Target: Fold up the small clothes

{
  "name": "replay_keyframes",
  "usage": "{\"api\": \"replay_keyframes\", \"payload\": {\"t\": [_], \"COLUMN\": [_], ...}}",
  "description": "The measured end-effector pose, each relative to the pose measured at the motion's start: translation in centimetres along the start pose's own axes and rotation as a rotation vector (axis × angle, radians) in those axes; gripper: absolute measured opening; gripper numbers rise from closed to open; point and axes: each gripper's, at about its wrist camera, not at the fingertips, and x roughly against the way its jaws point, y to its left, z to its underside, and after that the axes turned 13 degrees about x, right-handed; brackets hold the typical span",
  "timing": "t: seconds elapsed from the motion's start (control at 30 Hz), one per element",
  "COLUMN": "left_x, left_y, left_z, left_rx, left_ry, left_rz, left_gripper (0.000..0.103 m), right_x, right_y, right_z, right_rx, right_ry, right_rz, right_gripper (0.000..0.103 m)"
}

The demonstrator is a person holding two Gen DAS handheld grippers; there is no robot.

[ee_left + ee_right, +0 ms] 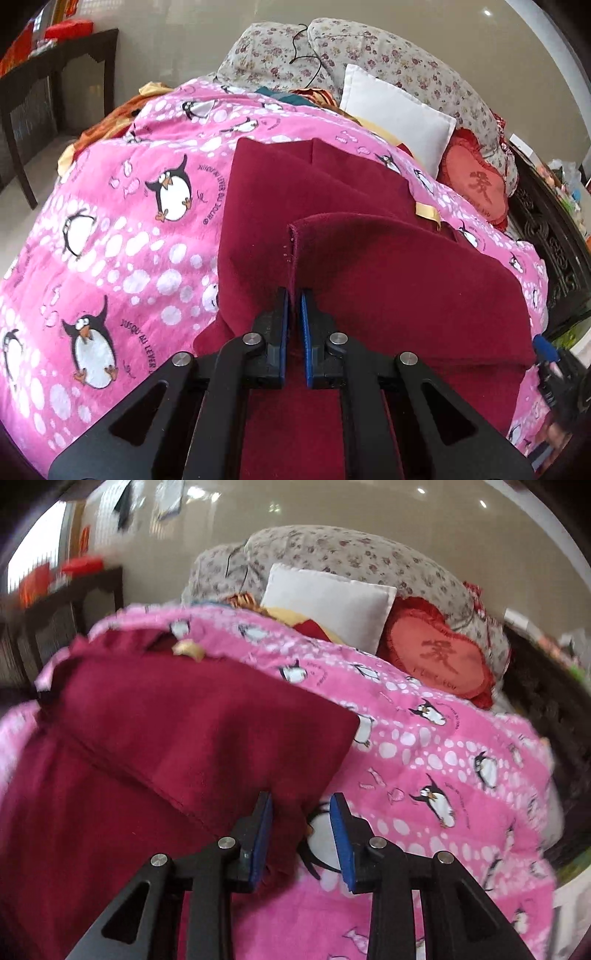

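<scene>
Lying mid-fold on pink penguin-print fleece blanket [122, 236]: dark red knit garment [314, 206]. Left tongs [294, 295] pinching raised hem; right tongs [301, 801] spread, gripping nothing, beside near-right corner. Remaining: completing fold, flattening.

In the right wrist view the upper left of the frame is smeared by motion blur: the dark table [74, 602] and the red things on it cannot be made out. The dark red garment [155, 746] runs off the lower left edge. In the left wrist view, the garment's near part [291, 424] is hidden under the left gripper [294, 295]. At the lower right edge, a dark blue-tipped object [554, 362] is cut off and blurred.
</scene>
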Motion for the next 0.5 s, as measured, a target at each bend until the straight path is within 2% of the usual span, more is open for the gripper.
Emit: {"api": "replay_keyframes", "payload": {"t": [0.1, 0.17, 0.37, 0.4, 0.5], "left_x": [-0.4, 0.0, 2.4, 2.9, 4.6], "left_y": [0.6, 0.8, 1.4, 1.5, 1.6], "left_z": [-0.1, -0.1, 0.7, 1.0, 2.3], "left_rx": [0.028, 0.035, 0.032, 0.026, 0.007], "left_ry": [0.010, 0.009, 0.019, 0.016, 0.001], "left_rz": [0.025, 0.039, 0.052, 0.053, 0.045], "left_gripper": [0.006, 0.007, 0.022, 0.026, 0.047], "right_x": [-0.8, -0.6, 2.7, 3.2, 3.3], "right_y": [-0.2, -0.9, -1.1, -0.8, 0.7], "right_z": [0.5, 0.5, 1.0, 0.9, 0.5], "right_rx": [-0.005, -0.032, -0.104, -0.098, -0.072], "right_ry": [-0.010, -0.013, -0.070, -0.087, -0.085], "right_rz": [0.010, -0.013, -0.097, -0.107, -0.129], "right_gripper": [0.032, 0.032, 0.033, 0.034, 0.034]}}
